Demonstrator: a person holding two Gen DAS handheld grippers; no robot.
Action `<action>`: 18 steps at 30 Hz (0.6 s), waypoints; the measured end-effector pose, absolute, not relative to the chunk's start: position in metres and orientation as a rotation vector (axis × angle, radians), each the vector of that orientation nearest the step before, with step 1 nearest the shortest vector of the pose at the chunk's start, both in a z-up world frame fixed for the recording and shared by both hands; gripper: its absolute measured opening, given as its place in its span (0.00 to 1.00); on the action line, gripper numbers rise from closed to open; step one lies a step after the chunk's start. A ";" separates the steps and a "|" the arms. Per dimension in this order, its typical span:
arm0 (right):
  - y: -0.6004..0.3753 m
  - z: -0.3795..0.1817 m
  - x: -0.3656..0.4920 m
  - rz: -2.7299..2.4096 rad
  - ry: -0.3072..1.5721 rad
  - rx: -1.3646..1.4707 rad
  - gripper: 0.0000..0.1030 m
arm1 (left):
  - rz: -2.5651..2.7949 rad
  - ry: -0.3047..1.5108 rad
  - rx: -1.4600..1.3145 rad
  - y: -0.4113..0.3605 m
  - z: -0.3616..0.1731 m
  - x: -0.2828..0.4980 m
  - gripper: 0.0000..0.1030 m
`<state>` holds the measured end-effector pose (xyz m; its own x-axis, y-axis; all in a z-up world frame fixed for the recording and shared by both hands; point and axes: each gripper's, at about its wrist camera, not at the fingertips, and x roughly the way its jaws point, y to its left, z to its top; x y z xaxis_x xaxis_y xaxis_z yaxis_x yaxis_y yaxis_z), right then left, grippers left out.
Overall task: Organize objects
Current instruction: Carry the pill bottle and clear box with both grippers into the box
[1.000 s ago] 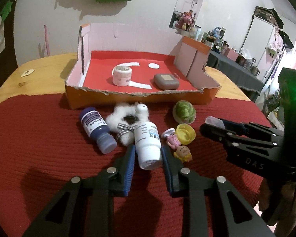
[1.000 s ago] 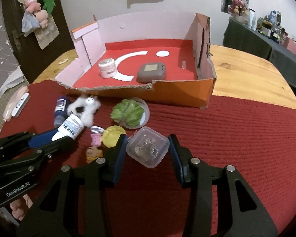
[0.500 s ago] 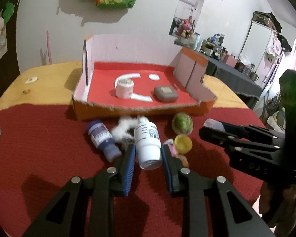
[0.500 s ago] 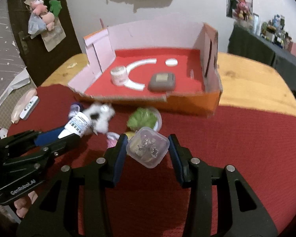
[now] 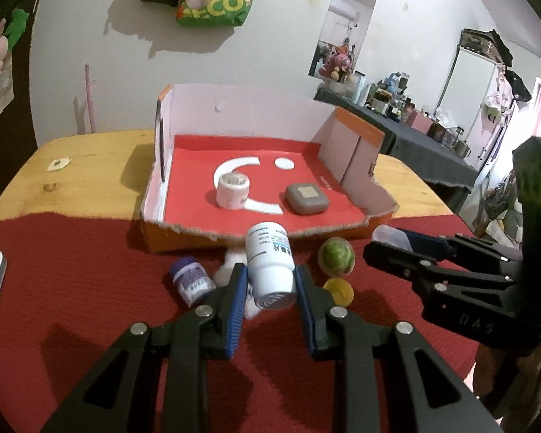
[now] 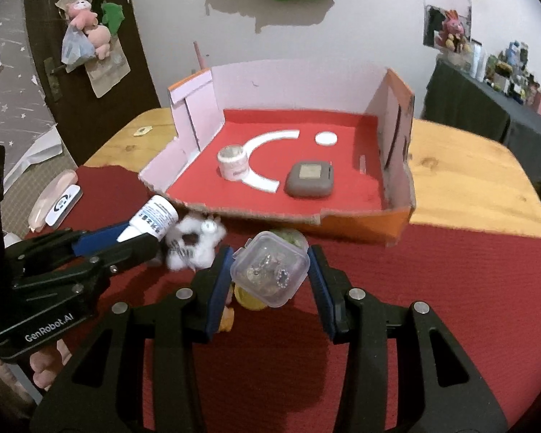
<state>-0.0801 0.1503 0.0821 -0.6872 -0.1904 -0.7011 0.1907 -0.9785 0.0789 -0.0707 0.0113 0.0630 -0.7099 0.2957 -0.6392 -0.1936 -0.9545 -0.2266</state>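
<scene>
So, lower centre of the left wrist view, the left gripper (image 5: 268, 283) is clamped on a white pill bottle (image 5: 269, 263), held in front of the cardboard box (image 5: 184, 232). Over in the right wrist view, the right gripper (image 6: 268, 274) squeezes a clear plastic container (image 6: 270, 270) above the red cloth (image 6: 432, 263).

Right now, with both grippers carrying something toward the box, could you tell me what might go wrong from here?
1. The left gripper grips the white bottle only near its cap end, with most of the body sticking out ahead, so it could pivot or slip.
2. The right gripper pinches the clear container by its corners, which may let it twist loose.
3. The cardboard box has a ragged raised front edge, and a low carry could catch on it.
</scene>
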 end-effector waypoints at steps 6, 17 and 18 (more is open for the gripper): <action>0.149 0.100 -0.097 -2.679 0.021 1.110 0.39 | 2.651 -0.187 -1.033 0.008 0.077 -0.088 0.27; 0.160 0.097 -0.147 -2.542 -0.023 1.268 0.39 | 2.581 -0.151 -1.122 0.005 0.078 -0.131 0.27; 0.161 0.095 -0.153 -2.532 -0.018 1.292 0.39 | 2.571 -0.132 -1.139 0.007 0.077 -0.136 0.27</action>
